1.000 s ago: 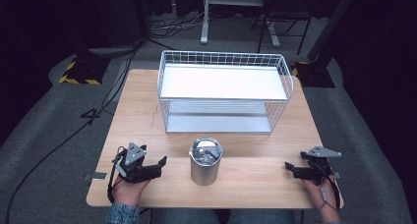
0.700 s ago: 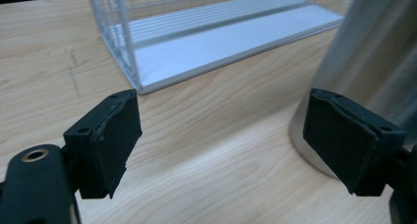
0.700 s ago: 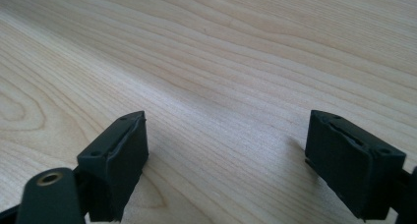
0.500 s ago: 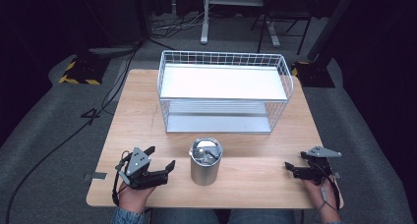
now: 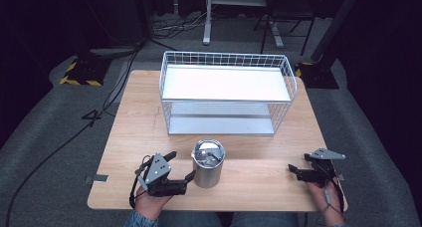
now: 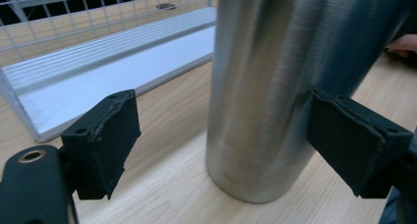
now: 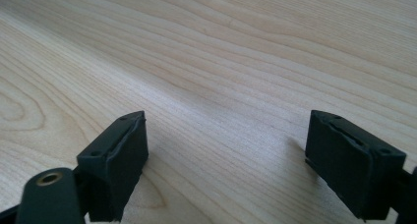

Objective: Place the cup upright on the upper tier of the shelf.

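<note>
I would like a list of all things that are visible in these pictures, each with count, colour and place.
table: one, light wood, under everything
wire basket: one, white, far middle of the table, holding a white shelf
metal cup: one, silver, upright, near middle of the table
floor mat: one, grey, around the table
left gripper: one, black jaws, open, on either side of the cup, near left edge
right gripper: one, black jaws, open, low over bare table, near right edge

Looking down and forward from above onto the whole counter (image 5: 139,117). Riding low on the left claw (image 6: 221,150), facing the steel cup (image 6: 295,86) close up, sharing it overhead. Skimming bare wood from the right claw (image 7: 226,155).
</note>
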Motion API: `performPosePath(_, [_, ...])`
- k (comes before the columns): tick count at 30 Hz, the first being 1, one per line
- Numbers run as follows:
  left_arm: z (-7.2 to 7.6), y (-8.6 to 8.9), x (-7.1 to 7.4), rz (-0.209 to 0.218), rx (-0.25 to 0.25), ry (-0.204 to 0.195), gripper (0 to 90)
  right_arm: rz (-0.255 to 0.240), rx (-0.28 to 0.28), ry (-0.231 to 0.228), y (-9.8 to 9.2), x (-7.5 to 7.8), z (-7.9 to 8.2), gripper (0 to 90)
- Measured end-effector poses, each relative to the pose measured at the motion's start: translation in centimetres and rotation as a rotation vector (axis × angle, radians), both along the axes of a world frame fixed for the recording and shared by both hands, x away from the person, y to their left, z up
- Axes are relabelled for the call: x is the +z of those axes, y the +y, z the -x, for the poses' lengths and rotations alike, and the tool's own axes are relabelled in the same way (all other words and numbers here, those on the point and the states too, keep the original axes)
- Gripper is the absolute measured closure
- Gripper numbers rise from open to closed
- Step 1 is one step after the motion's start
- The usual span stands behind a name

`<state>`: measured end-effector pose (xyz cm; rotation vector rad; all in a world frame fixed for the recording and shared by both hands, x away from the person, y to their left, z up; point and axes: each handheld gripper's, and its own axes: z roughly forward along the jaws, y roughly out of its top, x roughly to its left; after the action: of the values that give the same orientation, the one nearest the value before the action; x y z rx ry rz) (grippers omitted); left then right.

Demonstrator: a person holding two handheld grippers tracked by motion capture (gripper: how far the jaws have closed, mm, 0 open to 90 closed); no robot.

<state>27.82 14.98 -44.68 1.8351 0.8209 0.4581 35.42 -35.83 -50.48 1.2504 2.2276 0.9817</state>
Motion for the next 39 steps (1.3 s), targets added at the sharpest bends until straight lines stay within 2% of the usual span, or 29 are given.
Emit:
performPosePath(11, [0.2,-1.7,-0.2,0.02,-0.072,-0.016,8.9,0.002,-0.001,-0.003,0.0,0.0,0.0,16.9])
performPosePath(15, [0.1,-2.2,-0.4,0.027,-0.059,-0.018,3.1,0.002,-0.002,-0.003,0.0,0.0,0.0,16.9])
performPosePath(17, [0.0,-2.5,-0.8,0.044,-0.068,-0.014,0.6,0.002,-0.002,-0.003,0.0,0.0,0.0,16.9])
performPosePath(30, [-1.0,-4.2,-2.3,0.055,-0.107,0.003,0.0,0.004,-0.001,-0.008,0.1,0.0,0.0,16.9])
performPosePath(33, [-1.2,-4.7,-2.8,0.048,-0.099,0.001,0.0,0.006,0.0,-0.008,0.1,0.0,0.1,16.9])
performPosePath(38, [-1.6,-5.1,-3.5,0.073,-0.084,0.004,0.0,0.011,0.001,-0.015,0.1,0.0,0.1,16.9])
performPosePath(39, [-1.7,-5.2,-3.8,0.058,-0.084,-0.005,0.0,0.009,-0.001,-0.012,0.1,0.0,0.1,16.9])
